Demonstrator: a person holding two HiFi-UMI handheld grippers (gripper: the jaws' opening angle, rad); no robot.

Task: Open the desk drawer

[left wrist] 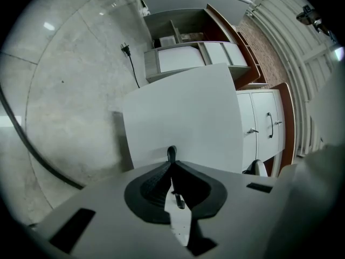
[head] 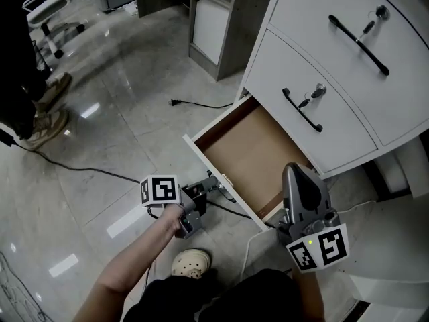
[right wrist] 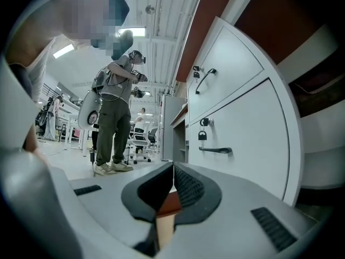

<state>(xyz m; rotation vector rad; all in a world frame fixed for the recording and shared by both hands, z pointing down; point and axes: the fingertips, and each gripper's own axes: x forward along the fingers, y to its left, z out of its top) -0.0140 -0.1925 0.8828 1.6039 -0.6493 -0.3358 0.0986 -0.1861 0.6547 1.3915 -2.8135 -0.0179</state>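
Gripping the handle of the bottom desk drawer point(head: 258, 156), which stands pulled out over the tiled floor point(head: 120, 113).

At left a black cable point(head: 80, 168) trails across the tiles. Next, the left gripper point(head: 213, 182) has its jaws clenched on the drawer's black handle point(left wrist: 171, 153), against the white drawer front point(left wrist: 183, 112). The drawer's brown inside lies bare, low beside the cabinet. Farther right, the right gripper point(head: 296, 173) hovers just above the drawer's near corner, its jaws pressed together with nothing between them point(right wrist: 173, 167). Rightmost, the middle drawer point(head: 335, 123) and top drawer point(head: 322, 12) stay closed, each with a black handle and a key.
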